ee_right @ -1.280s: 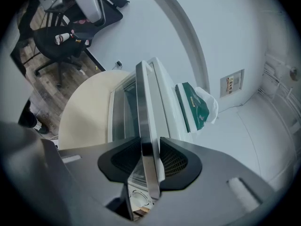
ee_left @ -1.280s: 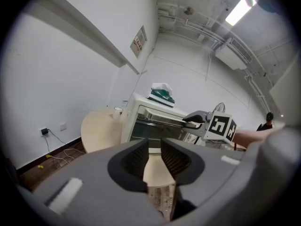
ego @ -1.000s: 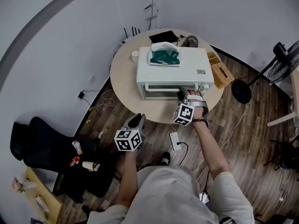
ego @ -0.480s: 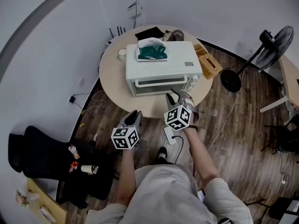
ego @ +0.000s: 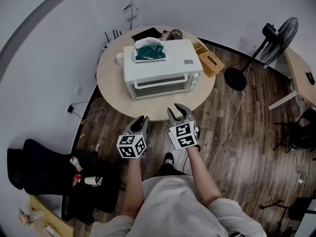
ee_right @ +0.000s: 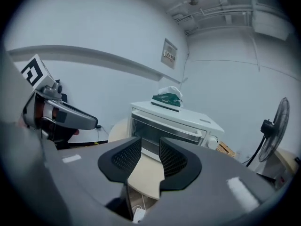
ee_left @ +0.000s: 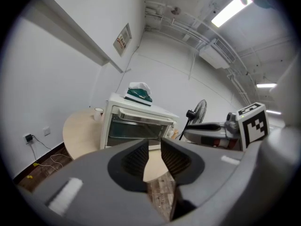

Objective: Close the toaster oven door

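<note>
The toaster oven sat in the middle of the round table, and its door looked upright and flush, so the closing seemed done. The main risk I judged was a door not fully seated, which could drop open again toward the table's near edge. None of the views showed whether it had latched. A second push to fix that could slide the oven across the table or shake the green-and-white bag off its top. The left gripper and right gripper hung just off the table's near edge, each with its jaws parted and nothing between them. The oven's door faced that near edge, and its long axis ran side to side across the table, slightly skewed.
</note>
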`<state>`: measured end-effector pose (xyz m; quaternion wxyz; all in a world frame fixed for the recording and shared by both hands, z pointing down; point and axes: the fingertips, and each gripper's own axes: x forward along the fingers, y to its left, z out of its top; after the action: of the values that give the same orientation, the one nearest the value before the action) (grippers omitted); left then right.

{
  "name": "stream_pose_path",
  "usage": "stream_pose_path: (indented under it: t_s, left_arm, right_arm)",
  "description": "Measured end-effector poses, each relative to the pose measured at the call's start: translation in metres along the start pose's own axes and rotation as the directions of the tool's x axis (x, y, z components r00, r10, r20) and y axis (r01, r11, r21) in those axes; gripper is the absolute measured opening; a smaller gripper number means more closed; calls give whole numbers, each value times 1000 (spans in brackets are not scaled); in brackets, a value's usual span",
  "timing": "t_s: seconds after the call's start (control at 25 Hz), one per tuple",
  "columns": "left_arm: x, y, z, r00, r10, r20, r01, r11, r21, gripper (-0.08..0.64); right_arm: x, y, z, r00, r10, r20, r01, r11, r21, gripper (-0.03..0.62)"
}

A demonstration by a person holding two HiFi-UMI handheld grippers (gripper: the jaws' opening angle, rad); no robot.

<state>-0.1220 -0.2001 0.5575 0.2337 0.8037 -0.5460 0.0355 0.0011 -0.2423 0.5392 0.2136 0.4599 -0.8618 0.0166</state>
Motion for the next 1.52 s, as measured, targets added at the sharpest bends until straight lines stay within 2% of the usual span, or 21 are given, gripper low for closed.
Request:
stream_pose_path:
  t_s: [0.24,0.36,0.52,1.0,1.2,1.52]
  left_arm:
    - [-10,-15,-1,1000,-19,12,19,1000,9,143]
    - [-14,-23,-3,999,-37,22,37,999,-3,143]
    - [-20,-31,-7,999,-49,16,49,999,16,143]
    - [-27,-43,-12,998,-64,18,64,997,33,138]
    - [-30,-45,-11,997,-69,31,68,997,35,124]
    - [-36,-43,-7,997,-66,51,64,997,30,64]
  right_arm:
    - [-28,13,-8,1000,-14,27,11,995,96,109]
    - [-39,17,-16,999,-32,40,26,992,123,109]
    - [-51,20,-23,998,-44,45,36,985,168,109]
    - [-74,19,-32,997,-63,54,48,967,249,106]
    - [-77,20,-33,997,-61,57,44,964,261,61]
    - [-79,23,-32,996,-52,71,30,960,279,14]
